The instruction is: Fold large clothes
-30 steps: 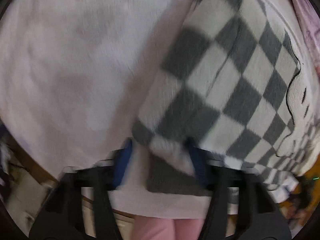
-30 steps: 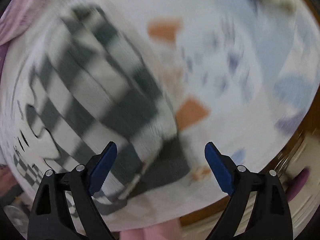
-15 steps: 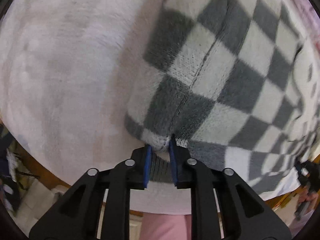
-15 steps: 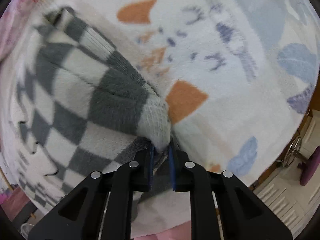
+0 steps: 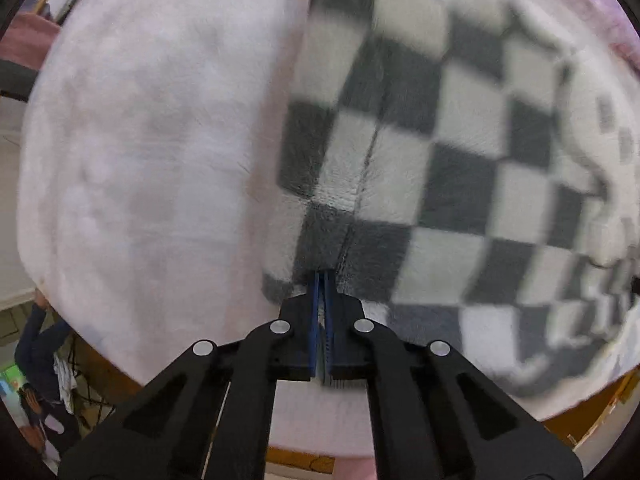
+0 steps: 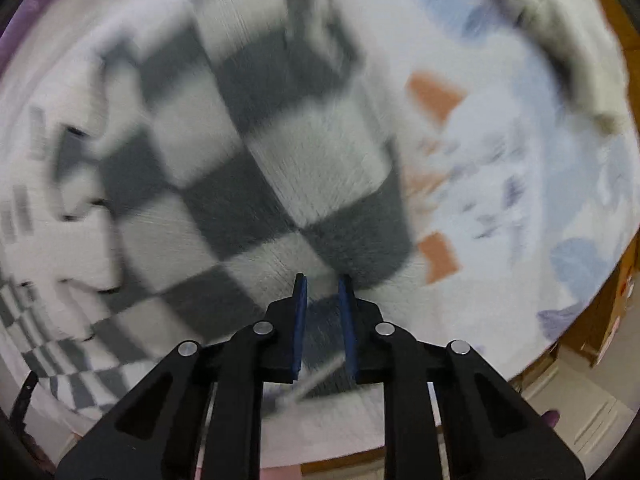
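Observation:
A fleecy grey-and-white checkered garment (image 5: 440,140) lies spread on a bed. In the left wrist view my left gripper (image 5: 320,278) points down at its near hem, and its blue pads are shut tight where the garment's seam runs into them. In the right wrist view the same garment (image 6: 240,200) fills the left and middle. There my right gripper (image 6: 322,280) stands over the opposite hem corner. Its jaws are closing, with a band of dark grey hem filling the narrow gap between the pads. Both views are blurred by motion.
A pale pink-white blanket (image 5: 140,160) covers the bed left of the garment. A white blanket with orange and blue shapes (image 6: 500,180) lies to its right. The wooden bed edge (image 5: 580,420) and floor (image 6: 580,392) show below. A person (image 5: 36,332) stands at lower left.
Both grippers went from open around the garment's hem to closed on it; the left pads have since drawn almost together. Both hands have shifted and rolled, so the checks sit differently.

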Demonstrator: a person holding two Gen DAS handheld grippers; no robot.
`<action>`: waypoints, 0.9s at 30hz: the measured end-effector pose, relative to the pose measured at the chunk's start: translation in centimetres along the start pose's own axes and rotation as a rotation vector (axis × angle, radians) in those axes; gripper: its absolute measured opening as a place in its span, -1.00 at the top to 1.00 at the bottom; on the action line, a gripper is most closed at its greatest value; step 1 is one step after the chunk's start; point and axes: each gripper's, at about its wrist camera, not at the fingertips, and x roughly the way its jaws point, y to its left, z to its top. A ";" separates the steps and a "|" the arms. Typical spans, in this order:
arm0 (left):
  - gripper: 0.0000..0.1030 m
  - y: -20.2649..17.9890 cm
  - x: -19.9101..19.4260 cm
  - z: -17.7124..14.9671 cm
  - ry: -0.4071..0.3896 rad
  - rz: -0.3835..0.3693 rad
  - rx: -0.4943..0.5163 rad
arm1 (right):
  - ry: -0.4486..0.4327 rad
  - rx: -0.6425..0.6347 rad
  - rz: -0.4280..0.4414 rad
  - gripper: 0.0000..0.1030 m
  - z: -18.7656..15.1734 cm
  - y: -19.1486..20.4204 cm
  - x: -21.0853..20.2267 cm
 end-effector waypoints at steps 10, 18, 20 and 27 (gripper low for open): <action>0.97 -1.9 -5.7 0.0 -0.087 -0.018 0.021 | -0.160 -0.045 0.066 0.70 -1.3 -0.5 -6.3; 0.97 -6.9 -8.0 2.9 -0.219 -0.120 0.057 | -0.326 -0.148 0.264 0.71 1.2 3.8 -11.4; 0.97 -8.5 -7.8 4.7 -0.267 -0.139 0.068 | -0.358 -0.208 0.303 0.71 2.1 7.5 -12.5; 0.98 -13.2 -5.6 11.0 -0.513 -0.152 0.068 | -0.553 -0.396 0.483 0.71 4.3 17.4 -11.4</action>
